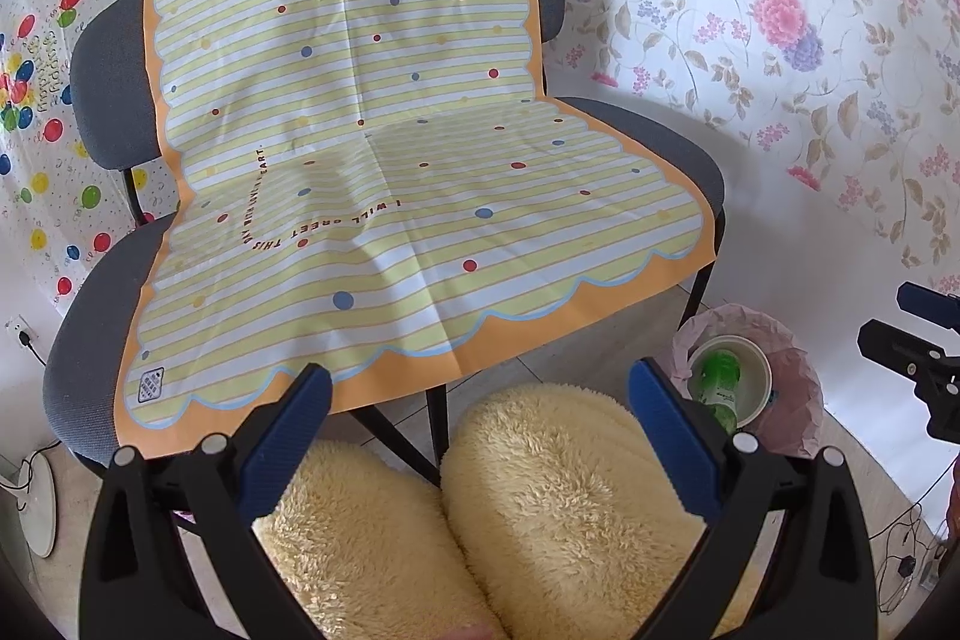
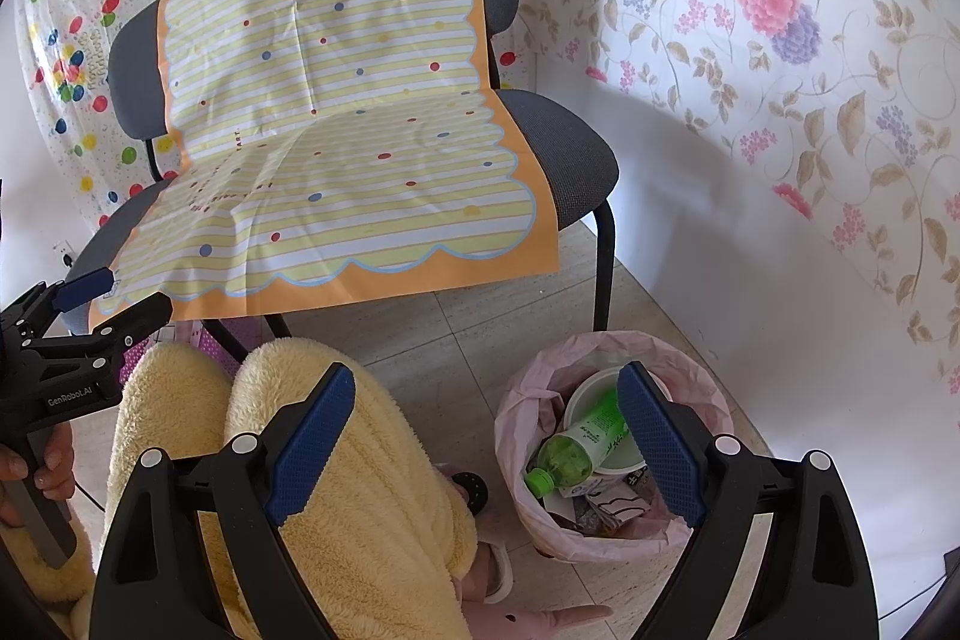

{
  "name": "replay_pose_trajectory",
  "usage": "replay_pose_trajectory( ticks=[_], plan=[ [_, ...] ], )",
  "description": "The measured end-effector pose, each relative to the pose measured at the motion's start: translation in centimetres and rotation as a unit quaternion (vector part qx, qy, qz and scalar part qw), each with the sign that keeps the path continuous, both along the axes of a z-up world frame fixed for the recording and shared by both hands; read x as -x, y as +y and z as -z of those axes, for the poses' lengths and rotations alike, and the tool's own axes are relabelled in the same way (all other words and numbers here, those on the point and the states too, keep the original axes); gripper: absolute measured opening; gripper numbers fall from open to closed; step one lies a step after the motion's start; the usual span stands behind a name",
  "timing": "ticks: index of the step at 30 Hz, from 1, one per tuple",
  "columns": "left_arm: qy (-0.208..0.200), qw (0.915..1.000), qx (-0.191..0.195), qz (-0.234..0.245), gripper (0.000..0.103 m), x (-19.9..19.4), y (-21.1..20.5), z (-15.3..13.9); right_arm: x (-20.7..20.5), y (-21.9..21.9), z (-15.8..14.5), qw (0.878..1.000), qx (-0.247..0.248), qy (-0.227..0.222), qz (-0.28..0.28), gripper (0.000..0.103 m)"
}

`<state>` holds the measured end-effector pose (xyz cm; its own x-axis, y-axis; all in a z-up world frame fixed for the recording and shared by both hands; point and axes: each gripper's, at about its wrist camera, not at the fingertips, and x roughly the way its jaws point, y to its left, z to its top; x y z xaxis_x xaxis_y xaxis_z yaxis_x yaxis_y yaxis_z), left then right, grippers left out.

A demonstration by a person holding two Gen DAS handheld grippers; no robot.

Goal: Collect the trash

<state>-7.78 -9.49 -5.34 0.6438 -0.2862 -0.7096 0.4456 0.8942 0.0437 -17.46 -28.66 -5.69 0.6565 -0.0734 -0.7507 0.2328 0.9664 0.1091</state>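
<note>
A bin with a pink liner (image 2: pixel 606 532) stands on the floor right of the chair; it also shows in the left wrist view (image 1: pixel 798 400). In it lie a green plastic bottle (image 2: pixel 576 448), a white paper bowl (image 2: pixel 591 394) and some wrappers (image 2: pixel 606 511). The bottle (image 1: pixel 717 379) and bowl (image 1: pixel 753 388) show in the left wrist view too. My right gripper (image 2: pixel 486 442) is open and empty, just above and left of the bin. My left gripper (image 1: pixel 480 424) is open and empty over the person's knees, facing the chair.
A grey chair (image 1: pixel 108 58) is draped with a yellow striped dotted cloth (image 1: pixel 384 148), with nothing lying on it. The person's fuzzy yellow trouser legs (image 1: pixel 540 508) fill the foreground. Patterned sheets cover the walls. A tiled floor (image 2: pixel 480 316) lies under the chair.
</note>
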Motion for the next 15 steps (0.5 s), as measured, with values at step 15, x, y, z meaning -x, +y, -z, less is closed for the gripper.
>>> replay_pose_trajectory(
  ticks=[15],
  plan=[
    [0.004,0.9992,-0.004,-0.039,0.096,-1.7,1.7,0.4,-2.6,0.8,0.3,1.000,-0.008,-0.002,-0.019,0.089]
  ],
)
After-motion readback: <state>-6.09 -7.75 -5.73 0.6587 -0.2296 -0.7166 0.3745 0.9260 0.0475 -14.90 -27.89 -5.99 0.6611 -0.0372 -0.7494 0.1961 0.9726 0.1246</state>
